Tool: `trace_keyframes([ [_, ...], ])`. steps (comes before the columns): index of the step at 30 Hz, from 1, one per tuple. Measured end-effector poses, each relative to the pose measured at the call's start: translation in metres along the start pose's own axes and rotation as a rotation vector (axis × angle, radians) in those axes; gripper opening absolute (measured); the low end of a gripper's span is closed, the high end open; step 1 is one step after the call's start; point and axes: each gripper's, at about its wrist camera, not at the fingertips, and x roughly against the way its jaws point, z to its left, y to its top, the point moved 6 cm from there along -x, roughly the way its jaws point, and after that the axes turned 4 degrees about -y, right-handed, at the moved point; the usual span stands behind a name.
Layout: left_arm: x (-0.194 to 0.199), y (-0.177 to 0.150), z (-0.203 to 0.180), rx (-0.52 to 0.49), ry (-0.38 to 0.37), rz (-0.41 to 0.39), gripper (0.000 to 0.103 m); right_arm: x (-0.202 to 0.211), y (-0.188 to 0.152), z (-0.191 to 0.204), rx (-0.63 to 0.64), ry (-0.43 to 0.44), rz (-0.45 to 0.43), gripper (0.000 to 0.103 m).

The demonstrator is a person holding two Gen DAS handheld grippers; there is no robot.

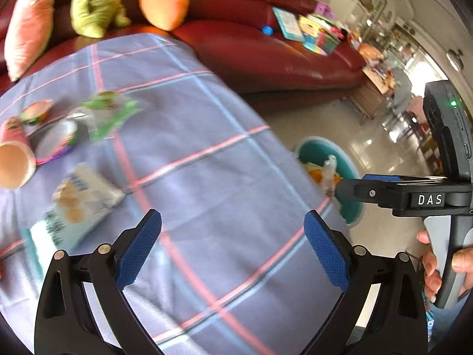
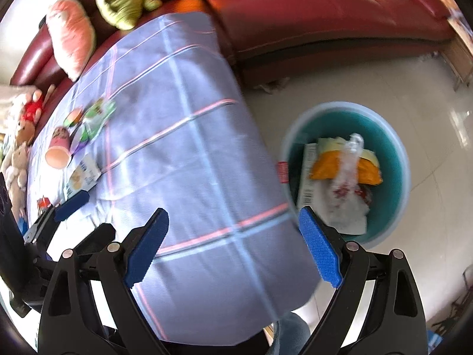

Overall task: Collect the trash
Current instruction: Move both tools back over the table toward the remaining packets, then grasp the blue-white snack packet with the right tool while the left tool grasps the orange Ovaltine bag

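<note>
My left gripper (image 1: 233, 245) is open and empty above the table's purple checked cloth (image 1: 189, 177). My right gripper (image 2: 233, 245) is open and empty over the table's right edge, beside a teal bin (image 2: 396, 159) on the floor. The bin holds wrappers and a clear plastic bottle (image 2: 350, 159) that looks to be dropping in. On the table's left lie a white-blue biscuit packet (image 1: 79, 201), a pink paper cup (image 1: 13, 159) on its side, a green wrapper (image 1: 109, 112) and a shiny purple wrapper (image 1: 56, 142). They also show small in the right wrist view: the biscuit packet (image 2: 82, 174) and the cup (image 2: 59, 148).
A red leather sofa (image 1: 266, 53) runs behind the table with plush toys (image 1: 91, 3) and books (image 1: 307, 29). A burger-like toy (image 1: 37, 112) lies by the wrappers. Tiled floor (image 2: 354, 82) lies right of the table, and more soft toys (image 2: 20, 136) lie at its left.
</note>
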Motion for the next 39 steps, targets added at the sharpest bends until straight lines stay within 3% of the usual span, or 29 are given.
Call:
trace_keyframes([
  [15, 0.106, -0.051, 0.158, 0.178, 0.177, -0.088, 0.097, -0.017, -0.014, 0.162, 0.213, 0.061, 0.064, 0.086],
  [24, 0.156, -0.092, 0.237, 0.185, 0.291, -0.065, 0.097, -0.040, -0.028, 0.238, 0.283, 0.103, 0.123, 0.086],
  [29, 0.151, -0.104, 0.270, 0.141, 0.290, 0.008, 0.097, -0.055, -0.032, 0.257, 0.292, 0.099, 0.153, 0.086],
  [37, 0.124, -0.095, 0.288, 0.095, 0.328, 0.047, 0.096, -0.073, -0.029, 0.264, 0.271, 0.087, 0.191, 0.086],
  [39, 0.120, -0.092, 0.290, 0.099, 0.351, 0.042, 0.075, -0.077, -0.025, 0.265, 0.254, 0.092, 0.201, 0.086],
])
